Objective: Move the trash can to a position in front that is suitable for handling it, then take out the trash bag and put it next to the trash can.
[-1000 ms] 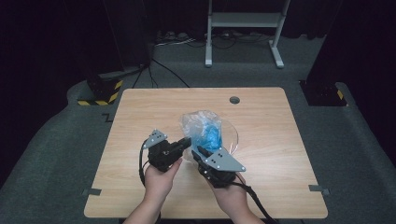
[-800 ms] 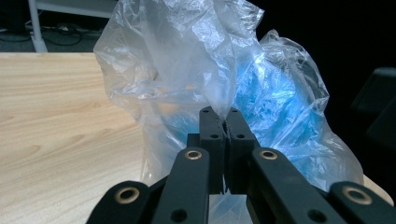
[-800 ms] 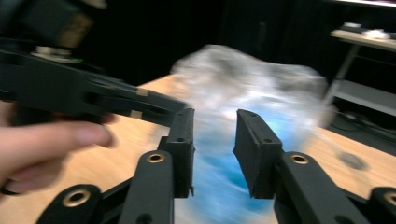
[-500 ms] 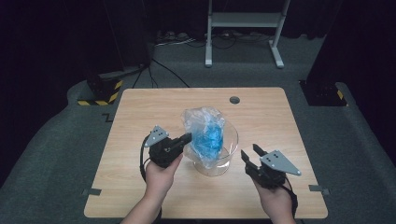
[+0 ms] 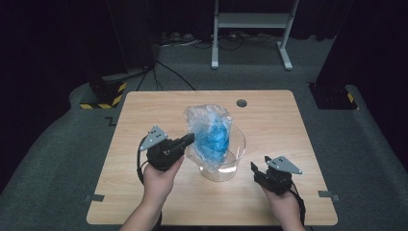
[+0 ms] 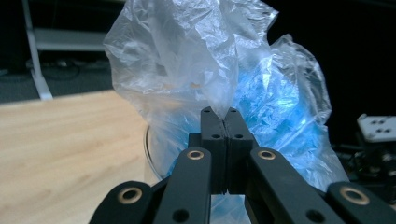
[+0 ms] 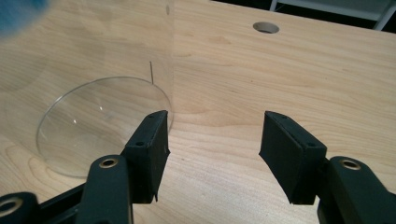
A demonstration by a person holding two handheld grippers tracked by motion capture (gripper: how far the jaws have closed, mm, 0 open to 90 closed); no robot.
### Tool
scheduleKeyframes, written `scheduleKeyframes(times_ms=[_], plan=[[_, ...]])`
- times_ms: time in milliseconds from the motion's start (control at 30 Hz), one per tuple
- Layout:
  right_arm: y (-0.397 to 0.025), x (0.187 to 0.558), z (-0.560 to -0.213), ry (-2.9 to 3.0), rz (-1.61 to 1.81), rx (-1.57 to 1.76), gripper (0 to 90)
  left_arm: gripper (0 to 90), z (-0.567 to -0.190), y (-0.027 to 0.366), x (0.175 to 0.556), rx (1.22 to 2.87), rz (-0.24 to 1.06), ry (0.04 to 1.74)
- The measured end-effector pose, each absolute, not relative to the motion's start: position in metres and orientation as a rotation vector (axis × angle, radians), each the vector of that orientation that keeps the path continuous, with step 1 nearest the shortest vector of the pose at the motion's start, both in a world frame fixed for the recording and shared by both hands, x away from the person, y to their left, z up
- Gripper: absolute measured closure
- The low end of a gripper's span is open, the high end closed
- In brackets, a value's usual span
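- My left gripper [image 5: 188,139] has its jaws pressed together on a fold of the clear plastic bag [image 5: 208,132]; in the left gripper view the two black pads [image 6: 215,128] meet flush with the crinkled film pinched between them
- The plastic bag stands upright in the glass bowl [image 5: 232,166], near the middle of the wooden table [image 5: 144,106], with its top rising well above the bowl's rim
- Inside the bag sits a crumpled blue mass [image 5: 214,139], bright blue through the film in the left gripper view [image 6: 275,107]
- My left hand [image 5: 159,179] grips the left gripper from below and points it toward the bag's left side
- My right gripper [image 5: 258,169] hovers to the right of the bowl, apart from it, with its jaws spread wide and nothing between them
- In the right gripper view the bowl's clear base [image 7: 93,126] lies just beyond my left jaw, and bare wood shows between the two jaws
- A round cable hole [image 5: 241,103] lies in the table behind the bowl
- A grey metal stand [image 5: 250,21] rests on the dark floor beyond the table
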State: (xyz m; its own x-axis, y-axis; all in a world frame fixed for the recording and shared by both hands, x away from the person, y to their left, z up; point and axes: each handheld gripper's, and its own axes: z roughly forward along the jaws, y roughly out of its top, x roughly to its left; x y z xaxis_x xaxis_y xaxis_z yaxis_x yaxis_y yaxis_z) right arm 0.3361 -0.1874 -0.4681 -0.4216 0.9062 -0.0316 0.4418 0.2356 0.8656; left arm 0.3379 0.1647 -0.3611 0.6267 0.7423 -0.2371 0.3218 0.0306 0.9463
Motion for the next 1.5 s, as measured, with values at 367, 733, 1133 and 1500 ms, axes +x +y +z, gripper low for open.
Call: scheduleKeyframes(times_ms=[367,733,1133,1500], plan=[[-0.186,0.34,-0.476,2.0,1.102,1.276,37.8,89.1,-0.334,0.183,0.323,1.477,0.395,0.862],[-0.186,0.344,-0.481,2.034,1.096,1.297,34.2,89.2,-0.318,0.202,0.311,1.408,0.421,0.841],[-0.181,0.354,-0.49,2.072,1.068,1.326,32.3,89.2,-0.32,0.232,0.314,1.389,0.445,0.893],[-0.185,0.352,-0.488,2.068,1.101,1.322,31.3,89.1,-0.328,0.243,0.322,1.404,0.478,0.958]])
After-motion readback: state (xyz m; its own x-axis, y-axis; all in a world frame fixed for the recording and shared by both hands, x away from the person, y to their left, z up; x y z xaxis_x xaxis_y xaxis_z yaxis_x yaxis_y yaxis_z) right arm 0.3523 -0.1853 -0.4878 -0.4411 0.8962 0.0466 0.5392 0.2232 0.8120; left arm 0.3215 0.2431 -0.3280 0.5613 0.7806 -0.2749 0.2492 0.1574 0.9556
